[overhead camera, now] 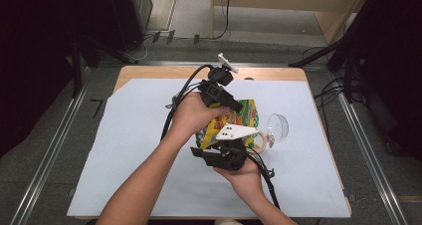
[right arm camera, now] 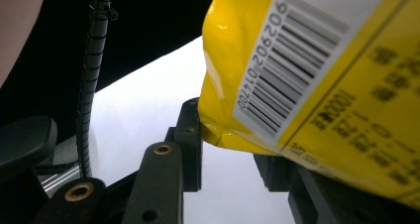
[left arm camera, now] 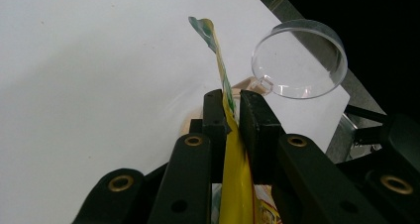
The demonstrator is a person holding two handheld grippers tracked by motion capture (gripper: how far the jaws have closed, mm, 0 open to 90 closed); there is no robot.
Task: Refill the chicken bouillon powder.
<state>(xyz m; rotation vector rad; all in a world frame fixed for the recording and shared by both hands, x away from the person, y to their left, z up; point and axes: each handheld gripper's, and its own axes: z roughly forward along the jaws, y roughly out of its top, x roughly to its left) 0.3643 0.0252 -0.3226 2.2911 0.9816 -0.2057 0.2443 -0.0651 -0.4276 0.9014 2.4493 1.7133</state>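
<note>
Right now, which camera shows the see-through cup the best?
The left gripper view: the clear cup lies on its side there, big, its round mouth facing the camera. The high view shows it small, beside the yellow bag.

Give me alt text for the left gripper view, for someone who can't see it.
The left claw, seen along its two black jaws, is shut on the thin edge of a yellow snack bag, whose green-tipped corner sticks up past the jaws. Behind it, a clear plastic cup lies on its side on the white table cover.
</note>
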